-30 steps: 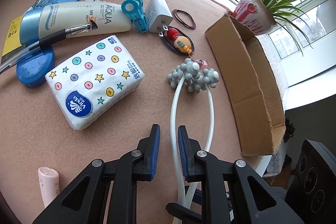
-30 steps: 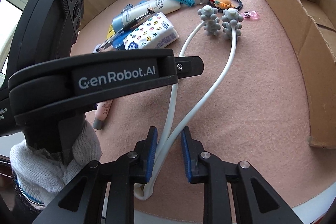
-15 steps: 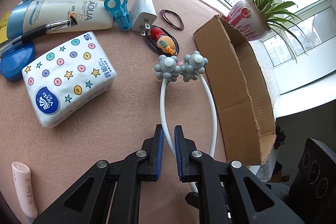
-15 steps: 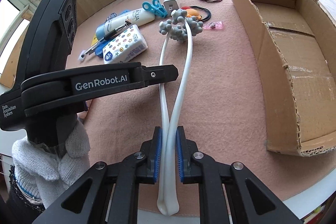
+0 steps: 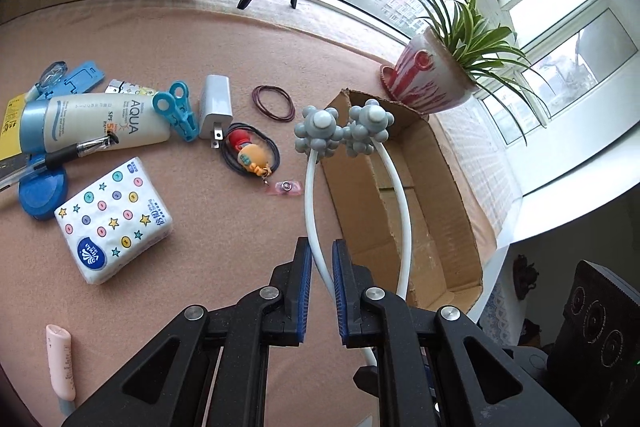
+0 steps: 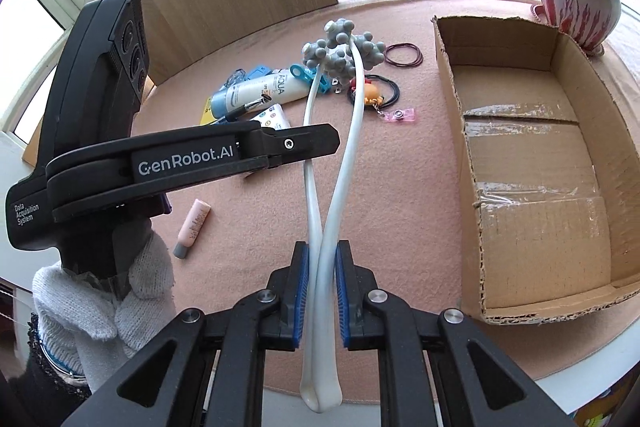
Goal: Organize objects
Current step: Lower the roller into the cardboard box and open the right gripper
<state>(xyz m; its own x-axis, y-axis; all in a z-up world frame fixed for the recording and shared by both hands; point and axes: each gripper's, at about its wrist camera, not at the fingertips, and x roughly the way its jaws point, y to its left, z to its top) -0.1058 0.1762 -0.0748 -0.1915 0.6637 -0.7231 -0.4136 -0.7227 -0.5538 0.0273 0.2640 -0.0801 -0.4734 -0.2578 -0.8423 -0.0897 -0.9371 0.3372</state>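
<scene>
Both hand-held grippers clamp a white two-armed massager, lifted off the surface at frame centre: left hand-held gripper grasps one arm, right hand-held gripper pinches both arms, likely steadying it for the open box at right.

"AQUA" and "SPF" printed on the sunscreen tube, lying just left of the white charger plug. "Vinda" on the blue oval badge of the tissue pack, below that tube. "GenRobot.AI" in white along the left tool; "Data Acquisition System" on its rear housing. Smaller print on the tube unreadable.
</scene>
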